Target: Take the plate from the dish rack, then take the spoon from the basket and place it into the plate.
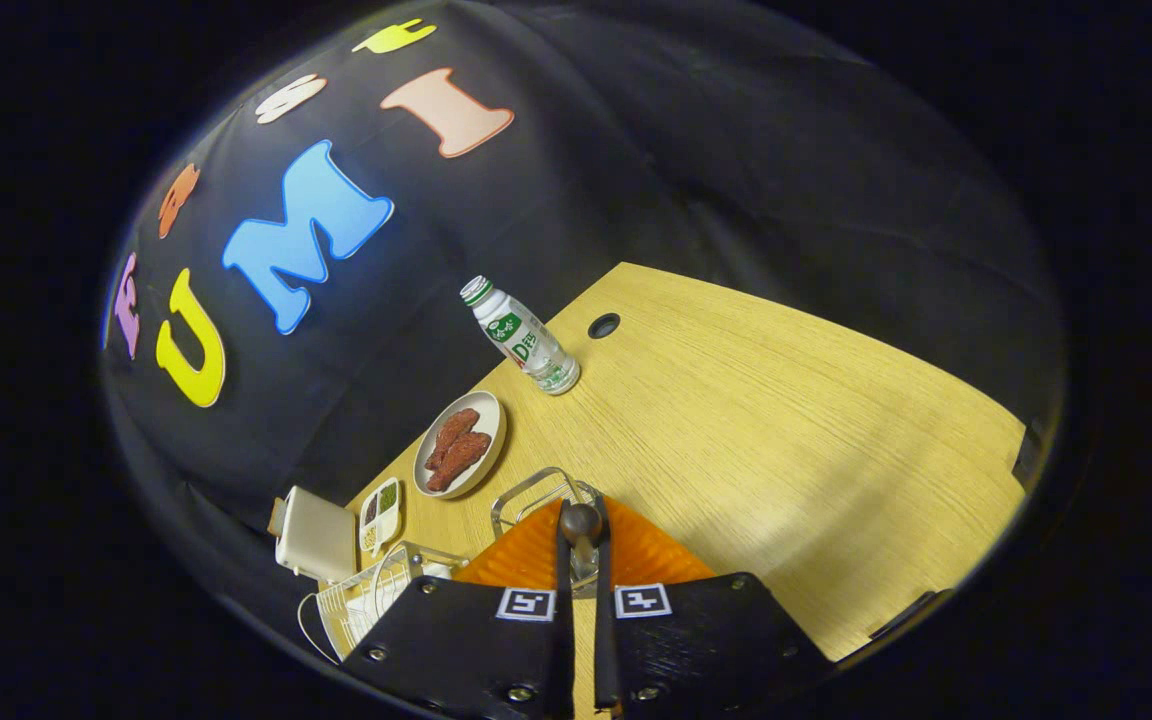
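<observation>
Spoon (581, 535) sat pinched between the gripper (582, 560) fingers, above the orange plate (651, 555). Lowering it slowly would likely settle it flat.

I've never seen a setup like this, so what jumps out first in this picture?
Probably the hand-held gripper, its fingers nearly closed around a dark-handled spoon over a wire basket. Beyond them a plate of reddish-brown food sits on the wooden table, with a white bottle standing behind it.
</observation>
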